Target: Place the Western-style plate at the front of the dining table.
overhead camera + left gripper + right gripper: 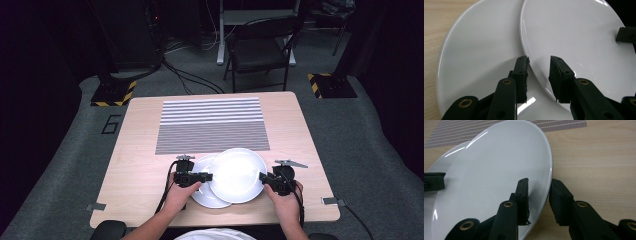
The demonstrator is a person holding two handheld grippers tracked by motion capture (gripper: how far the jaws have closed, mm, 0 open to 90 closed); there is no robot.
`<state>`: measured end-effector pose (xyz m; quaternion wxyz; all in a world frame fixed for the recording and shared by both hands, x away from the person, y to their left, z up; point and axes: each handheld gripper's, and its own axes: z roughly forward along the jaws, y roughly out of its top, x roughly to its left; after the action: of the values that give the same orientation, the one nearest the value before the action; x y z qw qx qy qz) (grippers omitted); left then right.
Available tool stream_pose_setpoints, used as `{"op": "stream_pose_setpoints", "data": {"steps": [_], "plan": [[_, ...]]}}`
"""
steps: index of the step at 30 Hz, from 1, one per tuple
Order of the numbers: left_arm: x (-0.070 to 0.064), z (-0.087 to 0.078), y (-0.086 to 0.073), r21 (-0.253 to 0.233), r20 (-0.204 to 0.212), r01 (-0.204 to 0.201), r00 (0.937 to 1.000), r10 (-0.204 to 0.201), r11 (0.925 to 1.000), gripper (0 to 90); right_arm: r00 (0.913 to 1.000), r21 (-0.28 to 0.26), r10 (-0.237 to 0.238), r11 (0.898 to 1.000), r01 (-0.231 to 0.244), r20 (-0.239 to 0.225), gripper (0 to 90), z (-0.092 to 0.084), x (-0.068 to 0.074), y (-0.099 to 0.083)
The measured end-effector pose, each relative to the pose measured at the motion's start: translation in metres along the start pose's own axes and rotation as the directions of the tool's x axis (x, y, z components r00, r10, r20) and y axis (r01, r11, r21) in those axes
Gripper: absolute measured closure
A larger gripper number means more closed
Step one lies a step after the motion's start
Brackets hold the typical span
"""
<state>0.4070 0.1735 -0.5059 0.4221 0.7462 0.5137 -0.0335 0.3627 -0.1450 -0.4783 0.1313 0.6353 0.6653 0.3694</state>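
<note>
Two white plates at the table's near edge

The upper plate (237, 173) sits tilted, overlapping the lower plate (204, 192), which lies flat on the wood.

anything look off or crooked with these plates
Yes: the upper plate is not nested in the lower plate. It sits shifted to the right and tilted, its right rim raised off the wooden table. The left gripper and right gripper clamp its opposite rims. No chips or spills show.

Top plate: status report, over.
Left gripper and right gripper each shut on opposite rims of top plate. It overlaps lower plate. Nothing in the way.
</note>
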Motion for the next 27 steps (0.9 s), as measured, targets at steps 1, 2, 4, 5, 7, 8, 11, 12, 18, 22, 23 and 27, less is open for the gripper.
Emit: {"op": "stream_pose_setpoints", "data": {"steps": [1, 2, 4, 5, 7, 8, 11, 12, 18, 22, 23, 27], "plan": [[0.0, -0.001, 0.0, 0.001, -0.004, -0.013, 0.9999, 0.013, 0.9999, 67.5, 0.9999, 0.008, 0.013, 1.0, -0.013, -0.003, 69.0, 0.001, 0.0, -0.001], [-0.001, -0.001, -0.001, -0.008, -0.008, 0.0, 1.0, -0.001, 1.0, 67.6, 0.9998, 0.012, 0.02, 1.0, -0.02, -0.009, 68.8, 0.002, -0.002, -0.002], [-0.001, -0.002, -0.001, -0.011, -0.007, -0.008, 0.9999, 0.008, 0.9999, 67.1, 0.9993, 0.014, 0.034, 0.999, -0.033, -0.017, 68.7, 0.003, -0.004, -0.003], [-0.002, -0.003, -0.001, -0.014, -0.009, -0.008, 0.9999, 0.008, 0.9999, 66.8, 0.9992, 0.013, 0.038, 0.999, -0.038, -0.014, 68.4, 0.003, -0.004, -0.004], [-0.003, -0.003, -0.002, -0.013, -0.011, -0.013, 0.9999, 0.013, 0.9998, 66.3, 0.9992, 0.012, 0.037, 0.999, -0.037, -0.013, 68.2, 0.003, -0.004, -0.004], [-0.004, -0.004, -0.002, -0.017, -0.014, -0.007, 0.9999, 0.006, 0.9998, 65.5, 0.9991, 0.013, 0.04, 0.999, -0.04, -0.013, 67.7, 0.004, -0.003, -0.005], [-0.008, -0.002, -0.004, -0.015, -0.009, -0.015, 0.9998, 0.015, 0.9998, 63.5, 0.9994, 0.013, 0.034, 0.999, -0.034, -0.004, 65.1, 0.005, -0.002, -0.008], [-0.008, -0.002, -0.004, -0.015, -0.009, -0.015, 0.9998, 0.015, 0.9998, 63.1, 0.9994, 0.013, 0.034, 0.999, -0.034, -0.004, 65.1, 0.005, -0.002, -0.008], [-0.017, -0.003, -0.006, -0.02, -0.037, -0.038, 0.9986, 0.038, 0.9991, 61.7, 0.9998, 0.02, 0.021, 1.0, -0.021, 0.002, 59.1, 0.007, 0.003, -0.013], [-0.018, -0.004, -0.006, -0.02, -0.045, -0.052, 0.9977, 0.051, 0.9985, 61.5, 0.9998, 0.026, 0.02, 0.999, -0.02, -0.003, 55.6, 0.008, 0.005, -0.016], [-0.018, -0.004, -0.006, -0.019, -0.047, -0.055, 0.9974, 0.054, 0.9983, 61.5, 0.9998, 0.026, 0.02, 0.999, -0.02, -0.005, 55.5, 0.008, 0.005, -0.017], [-0.019, -0.003, -0.007, -0.017, -0.05, -0.053, 0.9974, 0.052, 0.9985, 60.7, 0.9997, 0.029, 0.023, 0.999, -0.022, -0.006, 54.5, 0.008, 0.006, -0.017]]}}
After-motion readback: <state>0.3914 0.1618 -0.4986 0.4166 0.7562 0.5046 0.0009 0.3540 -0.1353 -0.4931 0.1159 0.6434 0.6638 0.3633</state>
